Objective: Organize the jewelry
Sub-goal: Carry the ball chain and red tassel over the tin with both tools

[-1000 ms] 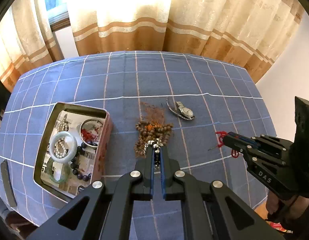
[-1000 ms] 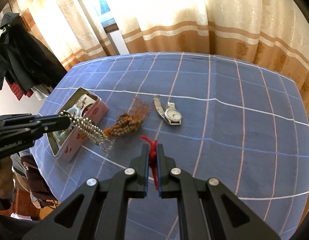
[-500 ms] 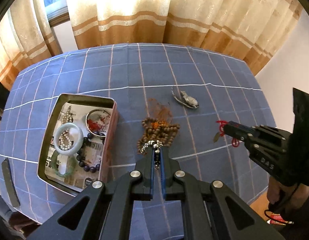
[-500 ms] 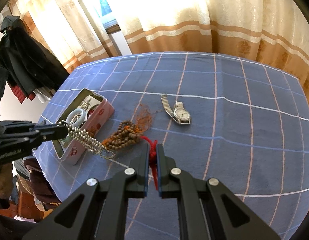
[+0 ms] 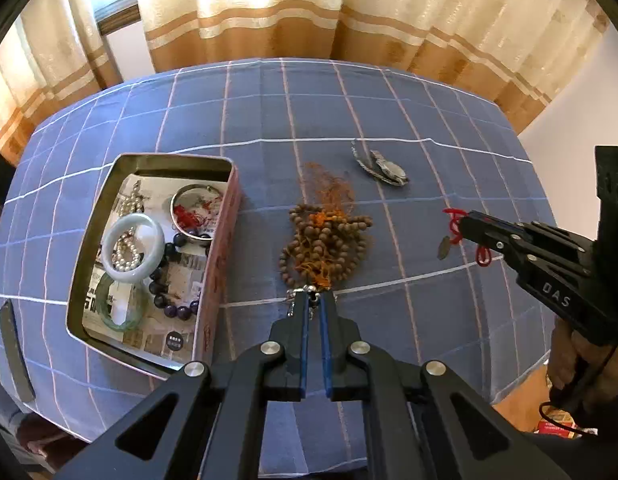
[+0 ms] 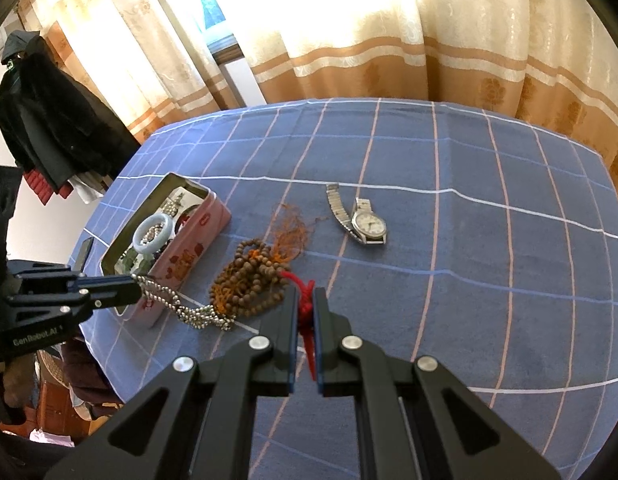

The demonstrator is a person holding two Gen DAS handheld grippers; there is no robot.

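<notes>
My left gripper (image 5: pixel 313 300) is shut on a silver bead chain (image 6: pixel 181 307), which hangs from it in the air beside the tin. My right gripper (image 6: pixel 305 300) is shut on a red cord (image 6: pixel 303 300) with a small dark pendant (image 5: pixel 443 247), held above the cloth. An open pink tin (image 5: pixel 219 256) at the left holds bangles, pearls and dark beads. A pile of brown wooden beads with orange tassel (image 5: pixel 325 244) lies in the middle of the blue checked tablecloth (image 5: pixel 389 112). A silver wristwatch (image 6: pixel 367 222) lies farther back.
Beige and brown curtains (image 5: pixel 309 8) hang behind the table. A dark flat object (image 5: pixel 15 348) lies at the table's left edge. Dark coats (image 6: pixel 49 128) hang at the left. The table's right edge drops to the floor (image 5: pixel 521 404).
Both grippers have risen and pulled back from the table while still holding their pieces. The left gripper, with the chain, has shifted toward the tin.
</notes>
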